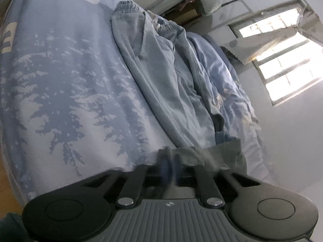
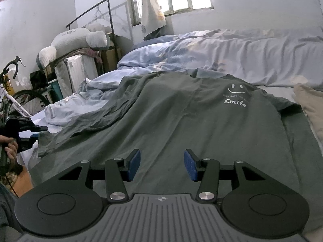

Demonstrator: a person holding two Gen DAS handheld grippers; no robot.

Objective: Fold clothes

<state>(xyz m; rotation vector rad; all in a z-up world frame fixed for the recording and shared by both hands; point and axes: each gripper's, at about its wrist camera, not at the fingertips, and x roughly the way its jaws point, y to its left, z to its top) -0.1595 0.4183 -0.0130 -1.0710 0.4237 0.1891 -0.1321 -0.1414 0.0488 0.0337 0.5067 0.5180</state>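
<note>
A dark green T-shirt (image 2: 181,117) lies spread face up on the bed, with a white smiley and the word "Smile" (image 2: 235,100) on its chest. My right gripper (image 2: 162,165) hovers open over the shirt's lower part, blue pads (image 2: 134,165) apart with nothing between them. My left gripper (image 1: 171,161) is shut on the shirt's edge (image 1: 222,155); its fingers are blurred and partly draped by the cloth. In the right wrist view the left gripper (image 2: 38,130) sits at the shirt's left corner, held by a hand (image 2: 10,145).
Pale blue trousers (image 1: 161,76) with an elastic waistband lie beside the shirt on the tree-printed sheet (image 1: 60,80). A crumpled blue duvet (image 2: 222,52) fills the back of the bed. A beige cloth (image 2: 310,104) lies at the right. A bicycle (image 2: 12,92) and stacked boxes (image 2: 76,70) stand left.
</note>
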